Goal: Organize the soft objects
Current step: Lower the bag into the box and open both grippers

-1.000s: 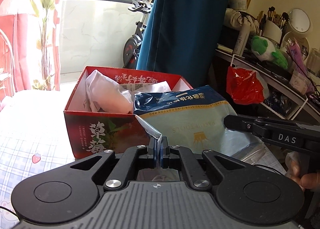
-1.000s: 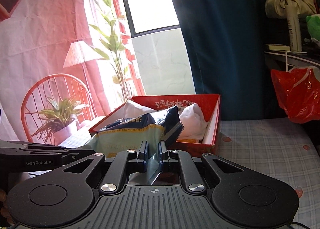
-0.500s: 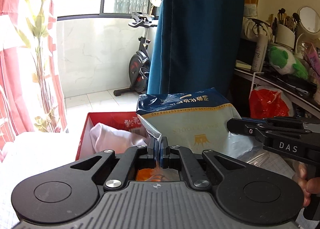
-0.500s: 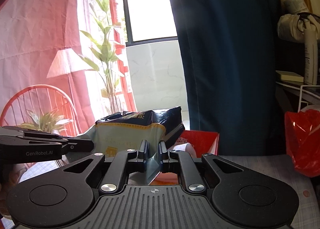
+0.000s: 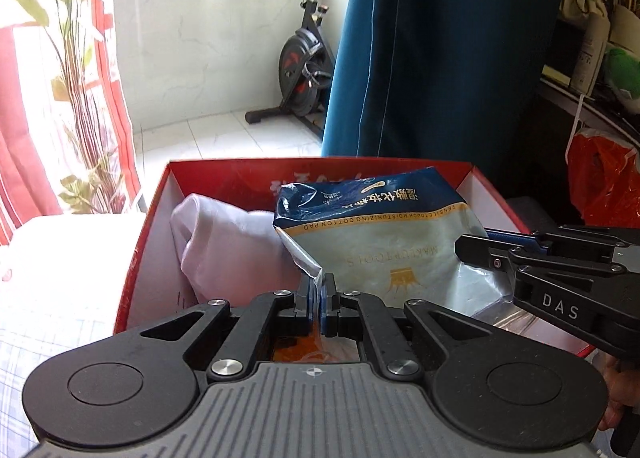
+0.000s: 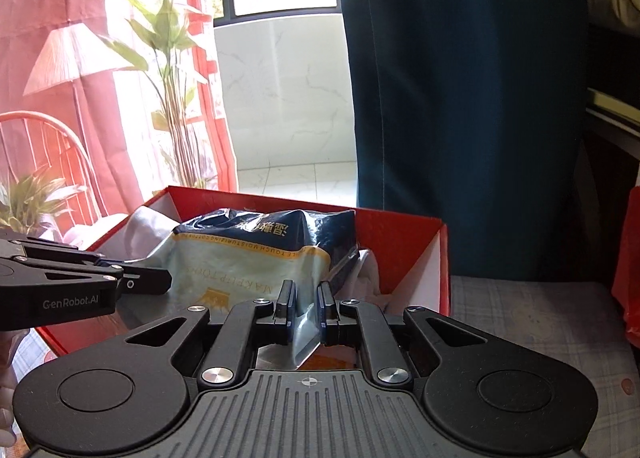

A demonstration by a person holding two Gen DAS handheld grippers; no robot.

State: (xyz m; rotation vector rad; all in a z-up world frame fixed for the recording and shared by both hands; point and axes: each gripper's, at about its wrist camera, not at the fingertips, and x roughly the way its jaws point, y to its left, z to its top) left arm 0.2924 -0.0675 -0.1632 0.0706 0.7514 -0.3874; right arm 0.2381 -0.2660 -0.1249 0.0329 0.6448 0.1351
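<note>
A blue and pale green cotton pad bag [image 5: 376, 242] hangs over the open red box [image 5: 144, 234], partly inside it. My left gripper [image 5: 319, 292] is shut on the bag's near left corner. My right gripper [image 6: 306, 298] holds the bag's [image 6: 248, 258] other corner between its fingers, which stand a little apart. A white cloth bundle [image 5: 228, 246] lies in the box's left half. The red box also shows in the right wrist view [image 6: 412, 238]. Each gripper shows from the side in the other's view.
The box stands on a checked cloth surface [image 6: 520, 310]. A dark blue curtain [image 5: 432, 46] hangs behind it. A red plastic bag [image 5: 604, 182] hangs at the right under a cluttered shelf. An exercise bike [image 5: 304, 58] and a plant [image 5: 80, 98] stand further back.
Both grippers have carried the bag up, forward and down over the box; it now sits partly inside. The right gripper's fingers stand slightly wider apart than before.
</note>
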